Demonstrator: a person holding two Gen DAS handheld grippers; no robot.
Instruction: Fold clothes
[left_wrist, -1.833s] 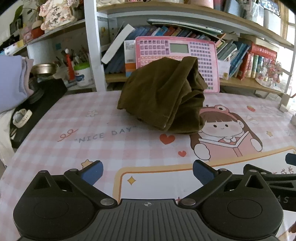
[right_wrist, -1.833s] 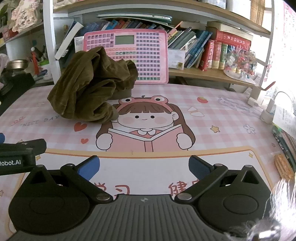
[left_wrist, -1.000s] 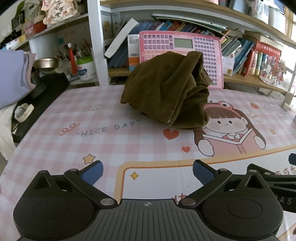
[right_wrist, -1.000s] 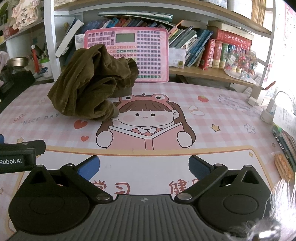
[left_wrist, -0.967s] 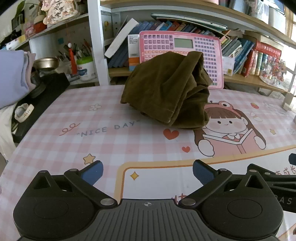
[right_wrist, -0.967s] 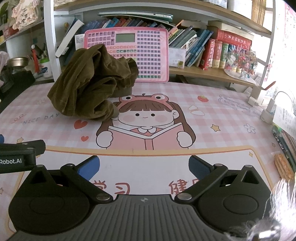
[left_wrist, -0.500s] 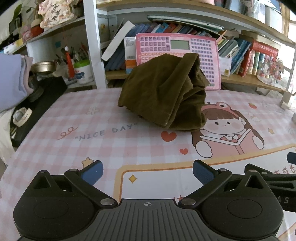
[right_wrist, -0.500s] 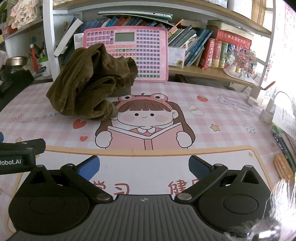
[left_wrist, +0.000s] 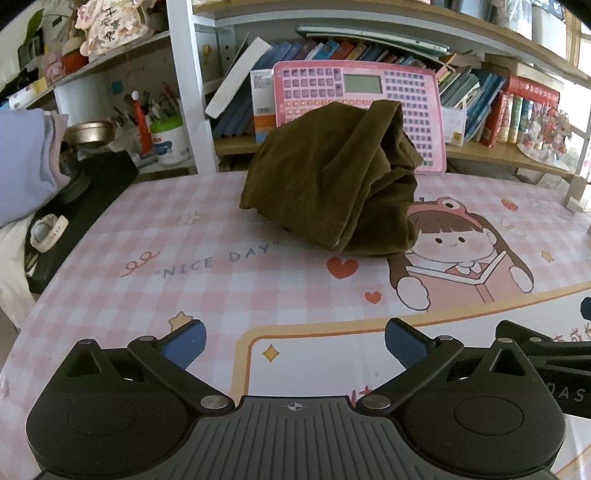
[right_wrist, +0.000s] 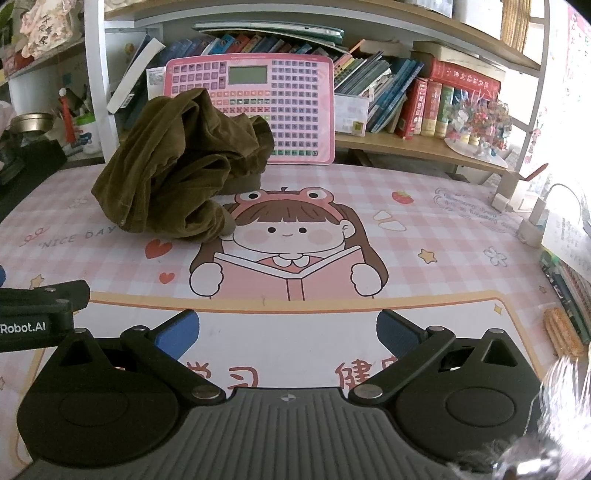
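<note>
An olive-brown garment (left_wrist: 332, 184) lies crumpled in a heap at the far middle of the pink checked table mat (left_wrist: 221, 288). The right wrist view has the same garment (right_wrist: 177, 173) at the far left of the mat (right_wrist: 424, 229). My left gripper (left_wrist: 294, 343) hangs open over the near edge, well short of the cloth, with nothing between its blue pads. My right gripper (right_wrist: 287, 330) is open too, empty, over the white panel with red characters. Part of the right gripper's body (left_wrist: 546, 354) shows at the left view's right edge.
A pink toy keyboard (left_wrist: 356, 96) leans on the bookshelf (right_wrist: 424, 99) right behind the garment. A lilac sleeve (left_wrist: 26, 166) and a black case with a watch (left_wrist: 48, 229) sit at the left. Chargers and books (right_wrist: 554, 236) crowd the right edge.
Both views shifted slightly; the garment looks a little nearer and has kept its shape. Both grippers stayed open and empty.
</note>
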